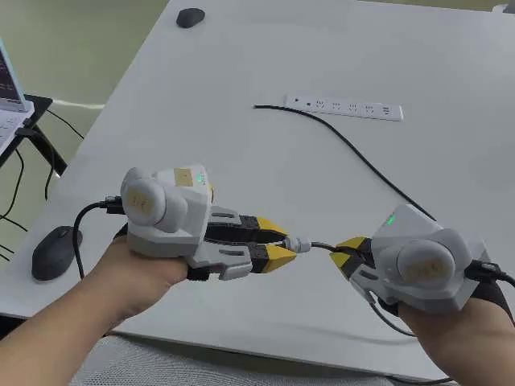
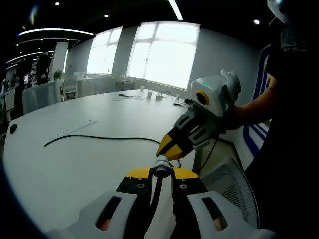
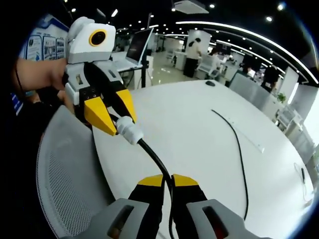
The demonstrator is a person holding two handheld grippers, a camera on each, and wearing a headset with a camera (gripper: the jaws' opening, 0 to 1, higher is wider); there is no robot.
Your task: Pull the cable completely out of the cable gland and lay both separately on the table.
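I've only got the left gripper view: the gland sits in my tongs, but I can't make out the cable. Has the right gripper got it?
Observer: Yes. The right gripper view shows the right gripper shut on the black cable.
Operator: Is it free of the gland?
Observer: No. In that view the cable runs straight into the white cable gland, which the left gripper holds in its tongs.

White left gripper (image 1: 283, 243), right gripper (image 1: 342, 252), yellow tips
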